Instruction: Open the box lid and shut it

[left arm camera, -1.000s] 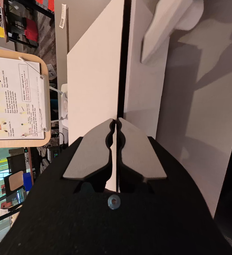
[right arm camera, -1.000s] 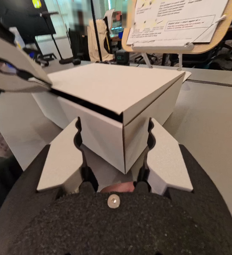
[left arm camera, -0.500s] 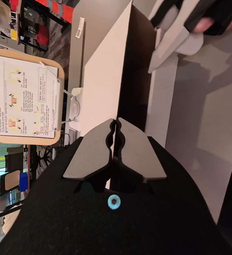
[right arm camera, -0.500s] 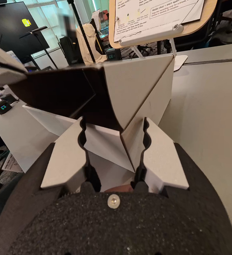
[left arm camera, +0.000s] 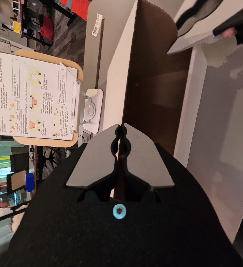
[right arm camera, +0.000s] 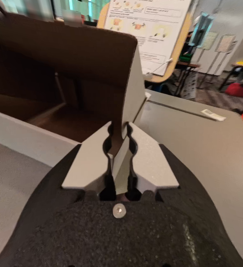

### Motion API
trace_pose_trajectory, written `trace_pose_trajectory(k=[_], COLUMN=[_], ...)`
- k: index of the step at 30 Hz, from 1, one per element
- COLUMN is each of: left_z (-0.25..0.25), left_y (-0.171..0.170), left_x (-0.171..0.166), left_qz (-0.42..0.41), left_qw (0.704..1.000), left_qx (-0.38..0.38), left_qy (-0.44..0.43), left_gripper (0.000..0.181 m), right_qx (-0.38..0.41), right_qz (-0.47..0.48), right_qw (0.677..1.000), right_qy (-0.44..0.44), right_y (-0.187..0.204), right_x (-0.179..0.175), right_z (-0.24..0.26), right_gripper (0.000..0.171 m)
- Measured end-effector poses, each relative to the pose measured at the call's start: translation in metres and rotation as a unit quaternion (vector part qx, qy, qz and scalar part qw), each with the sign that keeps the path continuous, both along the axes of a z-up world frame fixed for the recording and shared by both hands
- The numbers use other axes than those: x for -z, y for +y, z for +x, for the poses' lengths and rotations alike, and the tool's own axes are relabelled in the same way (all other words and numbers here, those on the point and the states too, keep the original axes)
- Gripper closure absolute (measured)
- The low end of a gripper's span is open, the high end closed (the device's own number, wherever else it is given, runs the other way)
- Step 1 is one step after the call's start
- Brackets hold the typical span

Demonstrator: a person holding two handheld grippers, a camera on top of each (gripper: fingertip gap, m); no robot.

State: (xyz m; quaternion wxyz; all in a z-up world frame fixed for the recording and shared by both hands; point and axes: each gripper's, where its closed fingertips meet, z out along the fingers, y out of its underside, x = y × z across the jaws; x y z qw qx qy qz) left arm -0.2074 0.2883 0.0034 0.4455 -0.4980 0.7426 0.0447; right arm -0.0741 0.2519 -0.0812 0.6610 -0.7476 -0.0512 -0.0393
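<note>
The white cardboard box point(right arm camera: 31, 138) with its brown inside sits on the grey worktop point(right arm camera: 190, 144), its raised lid point(left arm camera: 118, 72) pinched edge-on by the closed left gripper point(left arm camera: 120, 127), while only the right wrist view shows the right gripper point(right arm camera: 118, 127) narrowly parted around the lid's side flap point(right arm camera: 120, 159).

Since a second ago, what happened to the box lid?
The lid swung from nearly shut to wide open, so the brown inside of the box shows. The left tool stayed pinched on the lid's edge and rode up with it. The right tool narrowed around the lid's side flap. The box stayed on the table.
</note>
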Motion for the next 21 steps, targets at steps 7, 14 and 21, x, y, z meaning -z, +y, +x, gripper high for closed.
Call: trace_pose_trajectory(k=[7, 14, 21], left_z=[-0.048, -0.153, -0.132], left_y=[0.004, 0.038, 0.089], left_x=[-0.040, 0.043, 0.055], left_qz=[-0.065, -0.140, -0.149], left_qw=[0.958, 0.859, 0.866], left_qx=[-0.109, -0.308, -0.336], left_qy=[-0.256, -0.385, -0.339], left_gripper=[0.129, 0.125, 0.173], right_qx=[0.055, 0.053, 0.038], right_qz=[-0.023, -0.038, -0.045], right_qw=[0.998, 0.998, 0.998], right_qy=[-0.014, 0.007, 0.000], right_y=[0.005, 0.008, 0.022], right_x=[-0.016, -0.028, -0.057], right_z=[0.009, 0.009, 0.009], right_gripper=[0.169, 0.169, 0.168])
